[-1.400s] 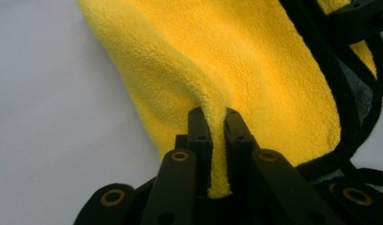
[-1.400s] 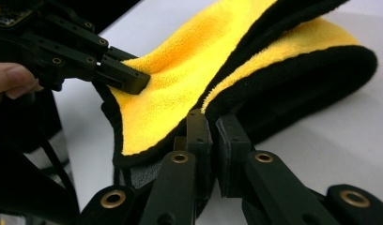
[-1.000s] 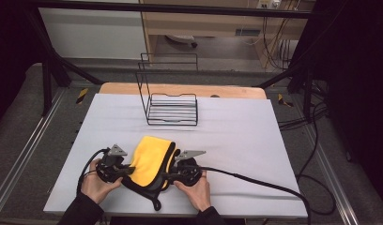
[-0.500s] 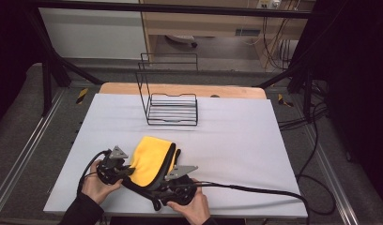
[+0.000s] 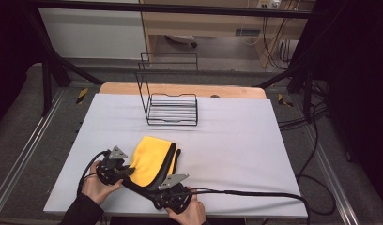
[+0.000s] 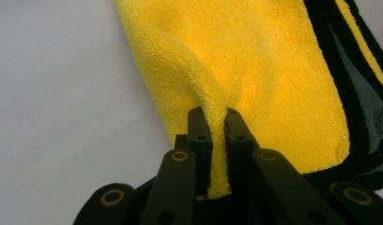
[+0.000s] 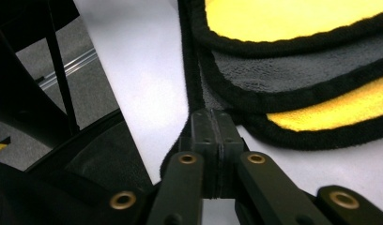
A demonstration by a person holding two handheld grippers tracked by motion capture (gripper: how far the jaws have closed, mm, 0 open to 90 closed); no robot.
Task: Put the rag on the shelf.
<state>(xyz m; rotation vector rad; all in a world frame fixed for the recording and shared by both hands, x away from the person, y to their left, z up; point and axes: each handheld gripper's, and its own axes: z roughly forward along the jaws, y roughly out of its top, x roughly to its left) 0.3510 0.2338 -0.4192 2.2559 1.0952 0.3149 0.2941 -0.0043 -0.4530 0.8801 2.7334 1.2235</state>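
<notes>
Your left gripper (image 6: 217, 140) pinches a raised fold of the yellow microfiber towel (image 6: 255, 70) between its 2 jaws. Your right gripper (image 7: 213, 129) has just been closing, and its jaws now meet on the towel's black-trimmed edge (image 7: 192, 70). The folded towel lies near the front of the white table (image 5: 236, 136), between your hands, well apart from the black wire rack (image 5: 173, 110) behind it.
</notes>
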